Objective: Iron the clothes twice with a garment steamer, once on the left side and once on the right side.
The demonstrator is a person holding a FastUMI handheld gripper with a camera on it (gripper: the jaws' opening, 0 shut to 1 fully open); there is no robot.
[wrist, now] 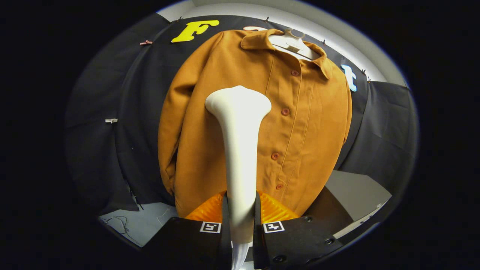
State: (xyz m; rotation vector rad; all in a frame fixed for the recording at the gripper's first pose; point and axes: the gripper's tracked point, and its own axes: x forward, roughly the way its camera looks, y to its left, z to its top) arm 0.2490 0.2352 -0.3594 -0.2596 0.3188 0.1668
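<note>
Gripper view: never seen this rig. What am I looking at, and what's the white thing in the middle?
The camera rides on a hand-held two-finger gripper and looks forward along its fingers. They are shut on the handle of a white garment steamer, both pressing its sides, with its wide head pointing up in front of the clothes. Beyond it a brown button-up shirt hangs on a white hanger against the booth's black cloth wall. A grey surface sits lower, beside the shirt.
</note>
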